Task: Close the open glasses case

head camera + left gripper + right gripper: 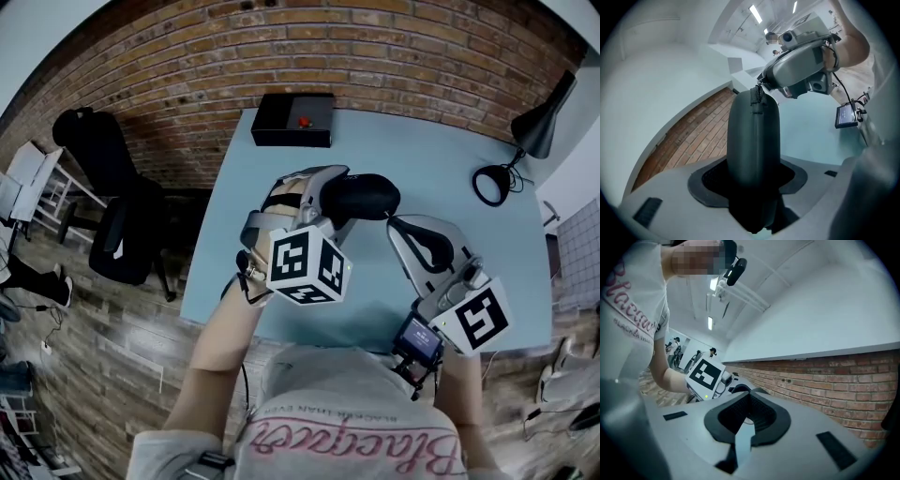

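Your left gripper (754, 190) is clamped on one end of the black glasses case (753, 140), held over the blue table (450, 159). The right gripper (747, 420) is pinched closed and empty. The case looks light, stiff-shelled and rounded, so probably slippery. Grip across the broad faces; the zipper pull (757, 96) is at the far end.

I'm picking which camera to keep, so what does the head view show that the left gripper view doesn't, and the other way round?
Only the head view: the black box at the table's far edge, the desk lamp and the black chair.
Only the left gripper view: the zipper pull on the case's seam, and the ceiling lights.
Both: the glasses case clamped in the left gripper, the right gripper at its far end, the blue table and the brick wall.
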A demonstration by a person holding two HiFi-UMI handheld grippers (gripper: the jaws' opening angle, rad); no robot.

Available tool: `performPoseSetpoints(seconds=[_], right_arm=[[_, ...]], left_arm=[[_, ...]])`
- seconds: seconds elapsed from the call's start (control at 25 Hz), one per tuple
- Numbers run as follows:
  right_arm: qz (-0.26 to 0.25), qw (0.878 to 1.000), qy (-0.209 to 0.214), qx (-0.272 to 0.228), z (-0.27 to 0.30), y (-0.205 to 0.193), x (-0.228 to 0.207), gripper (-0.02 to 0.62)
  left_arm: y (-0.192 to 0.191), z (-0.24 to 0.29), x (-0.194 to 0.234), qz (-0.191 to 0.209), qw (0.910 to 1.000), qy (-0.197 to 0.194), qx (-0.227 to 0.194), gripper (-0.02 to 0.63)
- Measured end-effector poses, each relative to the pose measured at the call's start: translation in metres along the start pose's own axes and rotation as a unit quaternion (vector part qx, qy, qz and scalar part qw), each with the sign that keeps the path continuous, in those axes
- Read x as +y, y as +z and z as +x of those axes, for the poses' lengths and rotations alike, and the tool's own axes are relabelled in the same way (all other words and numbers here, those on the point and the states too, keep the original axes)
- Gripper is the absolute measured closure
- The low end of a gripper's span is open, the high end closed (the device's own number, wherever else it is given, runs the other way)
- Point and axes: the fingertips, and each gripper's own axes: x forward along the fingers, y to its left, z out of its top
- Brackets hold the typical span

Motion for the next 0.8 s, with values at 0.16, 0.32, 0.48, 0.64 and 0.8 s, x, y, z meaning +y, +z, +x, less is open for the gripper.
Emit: performPoseSetpoints(seconds=[0.16, 0.32, 0.48, 0.64, 0.8], right_arm=[[-0.007, 1.000, 0.012, 0.010, 0.012, 0.000, 0.013, 0.575], [-0.014, 0.999, 0.021, 0.022, 0.022, -0.003, 0.024, 0.575], [-0.023, 0.999, 0.007, 0.024, 0.023, -0.006, 0.024, 0.575], [-0.007, 1.000, -0.021, 0.013, 0.023, -0.003, 0.020, 0.572], [0.018, 0.999, -0.047, 0.013, 0.018, -0.008, 0.006, 0.572]], left_arm=[[-0.002, 0.004, -0.007, -0.014, 0.9992, -0.019, 0.031, 0.348], [-0.008, 0.007, -0.012, -0.029, 0.9979, -0.027, 0.052, 0.348], [-0.011, 0.009, -0.023, -0.073, 0.9948, -0.058, 0.041, 0.348], [-0.010, 0.010, -0.032, -0.157, 0.9839, -0.086, -0.002, 0.345], [-0.003, 0.007, -0.034, -0.270, 0.9549, -0.108, -0.058, 0.345]])
